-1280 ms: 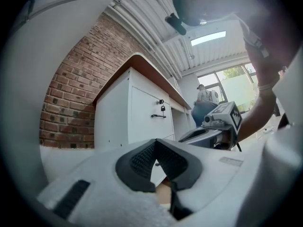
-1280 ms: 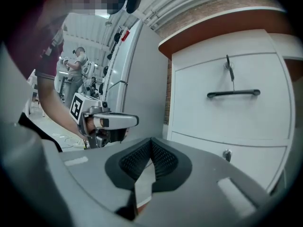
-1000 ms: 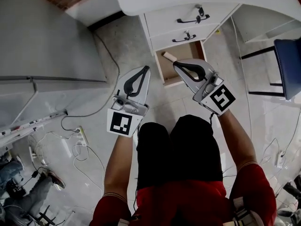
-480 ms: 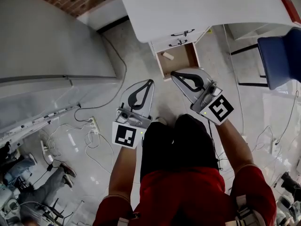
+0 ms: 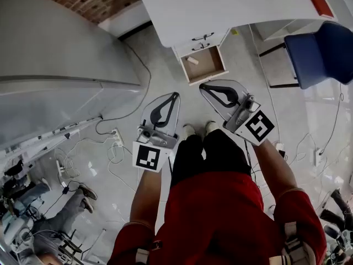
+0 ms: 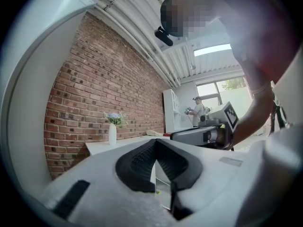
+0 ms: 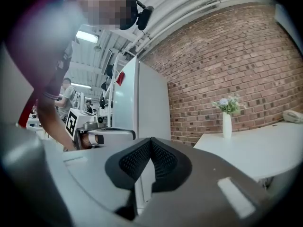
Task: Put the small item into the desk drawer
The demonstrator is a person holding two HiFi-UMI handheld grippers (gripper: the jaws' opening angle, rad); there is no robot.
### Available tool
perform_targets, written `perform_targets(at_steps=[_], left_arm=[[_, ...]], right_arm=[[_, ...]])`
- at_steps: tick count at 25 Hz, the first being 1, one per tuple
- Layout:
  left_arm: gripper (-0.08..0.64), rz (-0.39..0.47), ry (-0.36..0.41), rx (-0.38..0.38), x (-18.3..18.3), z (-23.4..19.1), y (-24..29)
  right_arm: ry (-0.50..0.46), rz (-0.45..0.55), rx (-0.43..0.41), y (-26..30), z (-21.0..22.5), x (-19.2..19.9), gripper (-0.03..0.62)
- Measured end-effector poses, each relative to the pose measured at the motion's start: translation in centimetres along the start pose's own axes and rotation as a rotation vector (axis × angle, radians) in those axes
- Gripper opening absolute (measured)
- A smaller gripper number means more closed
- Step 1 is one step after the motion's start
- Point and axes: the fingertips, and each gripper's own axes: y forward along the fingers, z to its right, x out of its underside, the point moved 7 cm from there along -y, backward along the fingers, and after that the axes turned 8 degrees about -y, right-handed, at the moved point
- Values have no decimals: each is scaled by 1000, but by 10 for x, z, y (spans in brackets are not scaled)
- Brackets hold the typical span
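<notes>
Desk drawer (image 5: pixel 210 66): lowest of three, pulled open, brown inside. Small item (image 5: pixel 192 60): pale short cylinder, lying on its side in the drawer's back left corner.

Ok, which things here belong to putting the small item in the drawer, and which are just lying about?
Job: small item, already in the open desk drawer; left gripper, right gripper, both shut, empty.
Lying about: blue chair, power strip, flower vase.

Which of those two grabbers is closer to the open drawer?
The right gripper: in the head view its tip sits just below the open drawer. The left gripper is further off, below and left of it.
</notes>
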Motion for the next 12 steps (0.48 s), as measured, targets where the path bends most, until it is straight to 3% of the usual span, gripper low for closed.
perform_targets(at_steps=[12], left_arm=[[5, 36, 3, 26, -73, 49, -23]], right_arm=[[5, 56, 44, -41, -38, -73, 11]])
